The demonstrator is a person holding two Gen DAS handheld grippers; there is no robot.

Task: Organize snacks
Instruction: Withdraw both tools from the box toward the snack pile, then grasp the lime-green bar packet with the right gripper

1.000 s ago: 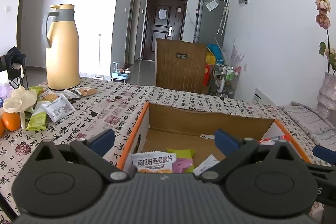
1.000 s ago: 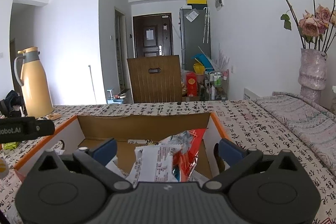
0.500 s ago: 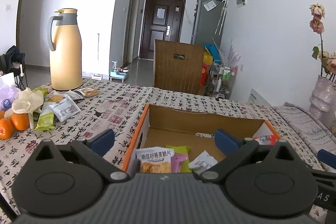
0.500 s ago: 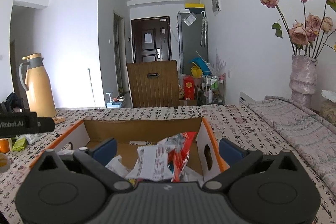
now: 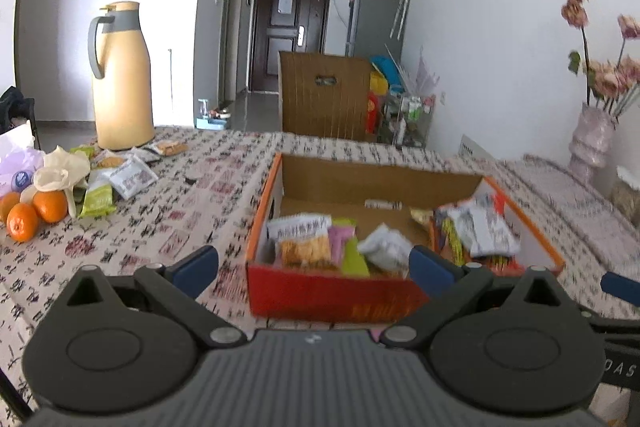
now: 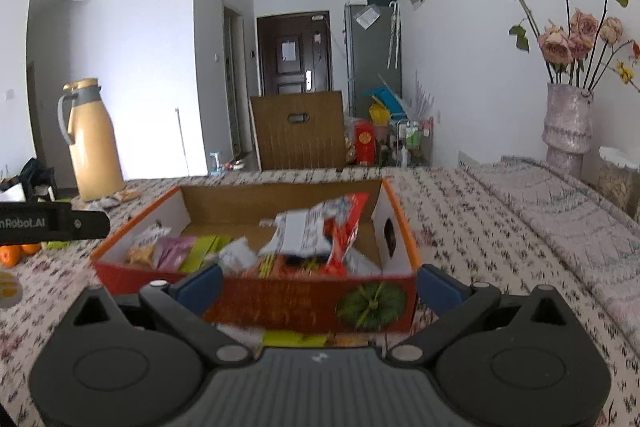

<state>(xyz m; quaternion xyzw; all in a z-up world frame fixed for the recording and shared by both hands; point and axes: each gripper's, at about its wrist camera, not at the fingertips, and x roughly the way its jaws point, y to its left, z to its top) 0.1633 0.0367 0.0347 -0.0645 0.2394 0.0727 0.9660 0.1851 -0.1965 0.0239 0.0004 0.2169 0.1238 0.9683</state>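
Observation:
An open cardboard box (image 5: 328, 295) with an orange rim and red front stands on the patterned tablecloth; it also shows in the right wrist view (image 6: 280, 295). Several snack packets (image 5: 316, 247) lie inside it, with a red and white bag (image 6: 320, 231) leaning at the right. More loose snack packets (image 5: 120, 179) lie on the table at the far left by the jug. My left gripper (image 5: 314, 271) is open and empty, in front of the box. My right gripper (image 6: 320, 285) is open and empty, in front of the box's near wall.
A tall yellow thermos jug (image 5: 120, 87) stands at the far left. Oranges (image 5: 36, 213) and a white bag lie at the left edge. A vase of dried roses (image 6: 568, 123) stands at the right. A wooden chair back (image 5: 324, 95) rises behind the table.
Both grippers have pulled back and risen from the box, so its red front wall now shows. Both stay open and empty.

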